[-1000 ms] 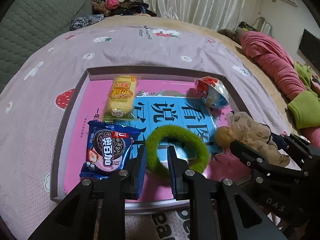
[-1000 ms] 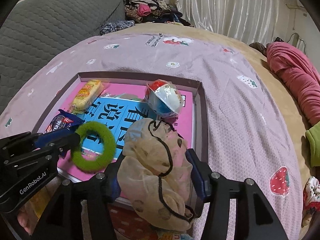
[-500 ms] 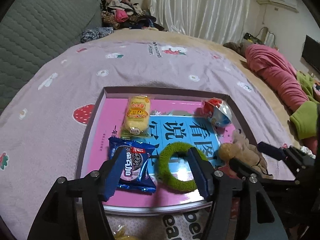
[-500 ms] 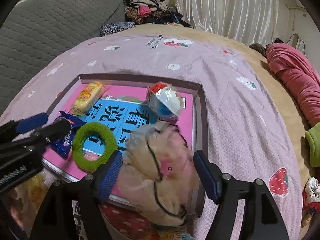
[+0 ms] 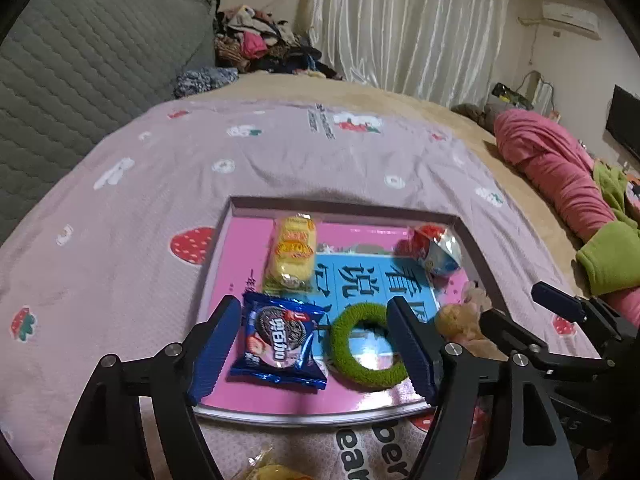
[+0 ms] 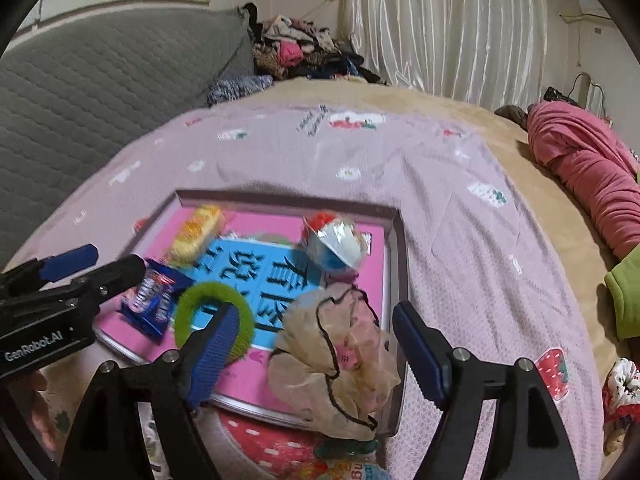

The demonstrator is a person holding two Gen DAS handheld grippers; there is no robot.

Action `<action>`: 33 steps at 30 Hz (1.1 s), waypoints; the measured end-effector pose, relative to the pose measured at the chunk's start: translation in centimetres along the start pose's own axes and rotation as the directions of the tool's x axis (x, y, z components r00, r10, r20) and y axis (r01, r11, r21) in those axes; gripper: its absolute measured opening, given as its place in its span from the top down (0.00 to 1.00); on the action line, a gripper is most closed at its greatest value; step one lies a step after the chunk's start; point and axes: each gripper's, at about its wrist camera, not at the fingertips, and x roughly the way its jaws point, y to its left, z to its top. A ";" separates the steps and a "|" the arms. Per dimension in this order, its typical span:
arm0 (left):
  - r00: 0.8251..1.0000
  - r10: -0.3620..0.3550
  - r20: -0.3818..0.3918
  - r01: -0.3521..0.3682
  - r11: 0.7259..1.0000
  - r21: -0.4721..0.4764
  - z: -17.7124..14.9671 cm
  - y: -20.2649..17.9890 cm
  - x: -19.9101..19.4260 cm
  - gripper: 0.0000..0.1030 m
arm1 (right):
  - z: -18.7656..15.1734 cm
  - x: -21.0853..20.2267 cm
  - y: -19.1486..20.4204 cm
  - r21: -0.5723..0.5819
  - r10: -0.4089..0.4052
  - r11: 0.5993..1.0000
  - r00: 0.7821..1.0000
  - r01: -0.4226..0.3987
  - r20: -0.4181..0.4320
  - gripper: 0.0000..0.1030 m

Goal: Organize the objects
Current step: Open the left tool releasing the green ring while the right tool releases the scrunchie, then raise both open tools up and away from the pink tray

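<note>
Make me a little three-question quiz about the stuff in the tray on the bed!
1. True or false: the green fuzzy ring lies inside the tray.
2. Which snack lies beside the ring, between the left tool's open fingers? A) blue cookie packet B) yellow cake packet C) banana
3. Fill in: the crumpled beige bag sits at the tray's near ____ corner in the right wrist view, under the open right tool.

Key: 1 true; 2 A; 3 right.
</note>
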 end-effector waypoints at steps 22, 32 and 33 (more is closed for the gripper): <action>0.995 0.043 0.089 -0.043 0.999 -0.004 -1.2 1.1 -11.0 0.19 | 1.1 -11.9 1.8 0.093 0.110 0.987 0.977 -0.128 0.180 0.07; 0.996 0.036 0.086 -0.038 0.999 0.019 -2.1 -0.2 -18.5 0.18 | 1.7 -19.6 3.6 0.052 0.022 0.998 0.982 -0.032 0.190 0.03; 0.996 0.042 0.084 -0.044 0.999 0.019 -2.3 -0.1 -19.5 0.17 | 1.7 -20.4 3.8 0.052 0.023 0.998 0.979 -0.034 0.204 0.02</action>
